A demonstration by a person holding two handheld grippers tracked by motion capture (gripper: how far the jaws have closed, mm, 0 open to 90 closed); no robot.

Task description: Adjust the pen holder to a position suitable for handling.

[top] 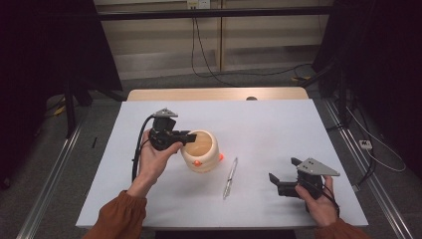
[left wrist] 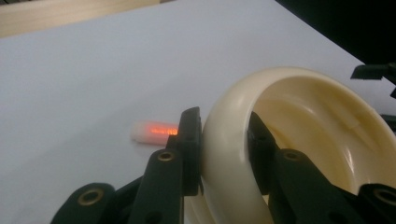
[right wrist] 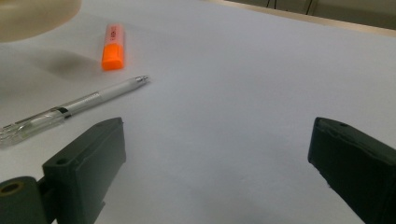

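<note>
1. The cream plastic bowl (top: 200, 151) sits near the middle of the white worktop (top: 278, 124). In the left gripper view it appears tipped, with its opening turned partly sideways.
2. The left gripper (top: 185, 137) is clamped on the bowl's rim (left wrist: 229, 154): one of its fingers (left wrist: 190, 140) presses the outer wall and the other sits inside the bowl. The grip looks firm.
3. An orange highlighter (right wrist: 113, 47) lies on the worktop just beside the bowl, on the side toward the right hand; whether it touches the bowl cannot be told.
4. A clear-barrelled pen (top: 230, 178) lies flat between the bowl and the right gripper (top: 283, 174), apart from both.
5. The right gripper rests low over the worktop near the front right edge, its fingers spread wide with nothing between them.
6. Judgement on progress: the bowl is secured, so the grasp is done. Neither the highlighter nor the pen is in the bowl. Collecting them, if that is the aim, appears to remain, and the idle right gripper is placed nearest the pen.
</note>
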